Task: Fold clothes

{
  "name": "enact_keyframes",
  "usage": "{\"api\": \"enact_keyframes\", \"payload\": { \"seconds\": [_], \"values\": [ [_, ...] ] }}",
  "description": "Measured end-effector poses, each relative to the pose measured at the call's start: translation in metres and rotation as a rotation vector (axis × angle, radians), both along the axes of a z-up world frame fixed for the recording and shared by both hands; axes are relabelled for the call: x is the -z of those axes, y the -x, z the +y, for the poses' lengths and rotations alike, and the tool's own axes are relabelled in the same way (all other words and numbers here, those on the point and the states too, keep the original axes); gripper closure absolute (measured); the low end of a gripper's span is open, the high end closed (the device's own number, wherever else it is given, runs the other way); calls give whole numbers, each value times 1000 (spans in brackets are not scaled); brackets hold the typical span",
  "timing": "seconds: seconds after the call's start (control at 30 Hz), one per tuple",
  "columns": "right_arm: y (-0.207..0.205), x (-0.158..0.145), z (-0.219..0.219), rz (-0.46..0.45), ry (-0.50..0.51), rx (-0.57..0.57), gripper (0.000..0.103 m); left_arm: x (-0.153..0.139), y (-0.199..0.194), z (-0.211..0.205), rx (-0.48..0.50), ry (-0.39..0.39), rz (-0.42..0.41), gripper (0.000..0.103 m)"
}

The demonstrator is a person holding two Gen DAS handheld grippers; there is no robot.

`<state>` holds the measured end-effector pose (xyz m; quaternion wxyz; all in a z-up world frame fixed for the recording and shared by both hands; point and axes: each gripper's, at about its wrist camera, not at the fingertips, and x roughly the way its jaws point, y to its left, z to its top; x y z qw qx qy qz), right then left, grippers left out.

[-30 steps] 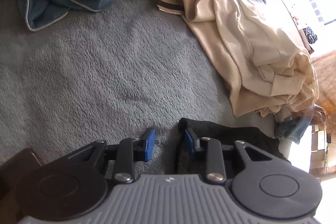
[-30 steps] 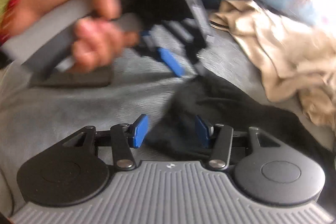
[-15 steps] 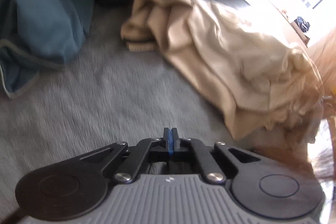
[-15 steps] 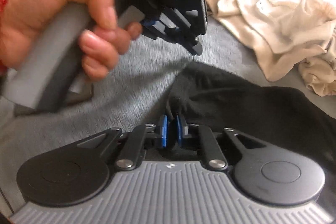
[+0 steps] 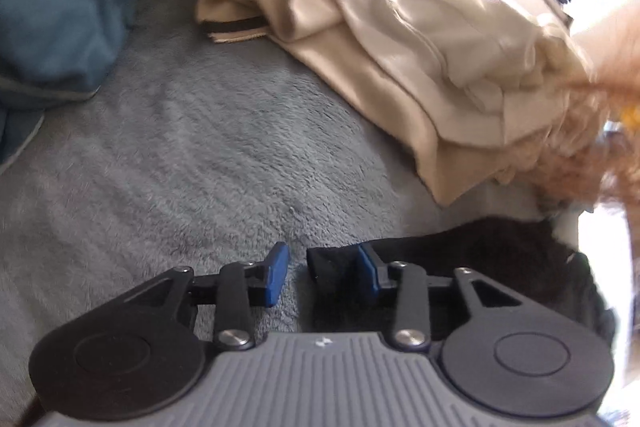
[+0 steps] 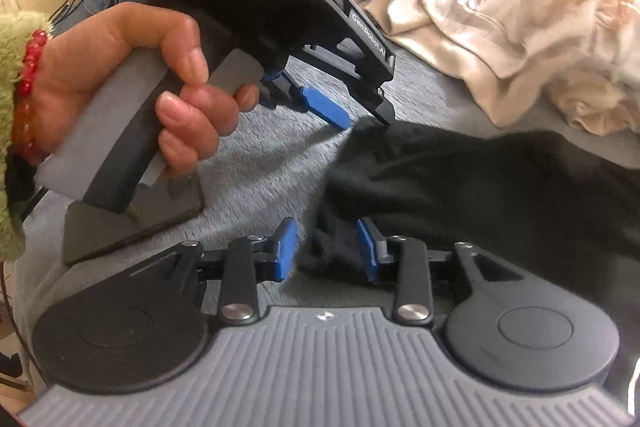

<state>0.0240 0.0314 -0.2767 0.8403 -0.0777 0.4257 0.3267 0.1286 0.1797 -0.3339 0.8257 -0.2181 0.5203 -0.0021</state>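
Both tongs are parted and have just been opening back up after a squeeze. Left tongs (image 5: 318, 273) sit at the corner of the black garment (image 5: 500, 259): the corner lies between the blue pads (image 5: 276, 273), but there's a clear gap on the left-hand side, so nothing is pinched. Right tongs (image 6: 326, 249) look the same, spread over the garment's near edge with fabric between the pads and not clamped.

Only the right wrist view shows the person's left hand (image 6: 132, 87) wrapped around the grey handle, with a fuzzy green sleeve (image 6: 12, 131) and red beaded bracelet (image 6: 30, 63). It also catches the left tongs from outside, tips just at the garment's far corner, plus a dark flat slab (image 6: 132, 215) lying under that hand. The left wrist view gives more of the blue bedding (image 5: 52, 19) on the left.

Everything lies on a fuzzy grey blanket (image 5: 180, 147). A crumpled beige garment (image 5: 400, 35) is heaped behind the black one, near it. Strong light blows out the top right corner.
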Motion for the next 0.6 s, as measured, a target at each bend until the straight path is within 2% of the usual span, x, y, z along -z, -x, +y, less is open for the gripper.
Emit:
{"api": "enact_keyframes", "payload": {
  "seconds": [0.03,0.1,0.13,0.23,0.33,0.4,0.6],
  "values": [
    [0,1,-1,5,5,6,70,0,-1,-6,17,-40,-5,69],
    [-1,4,-3,16,14,18,70,-2,-2,-20,55,-115,-21,93],
    [-2,5,-3,20,18,24,70,-3,-1,-25,68,-137,-32,99],
    [5,-1,-9,21,18,46,70,-15,3,-28,52,-159,-94,100],
    [5,-2,-12,17,11,63,70,-22,-1,-21,-7,-168,-134,100],
    [5,-1,-13,15,12,68,70,-18,-8,-16,-37,-171,-128,100],
    [-2,4,-14,13,14,115,70,-11,-8,-11,-10,-191,-93,99]
  ]
}}
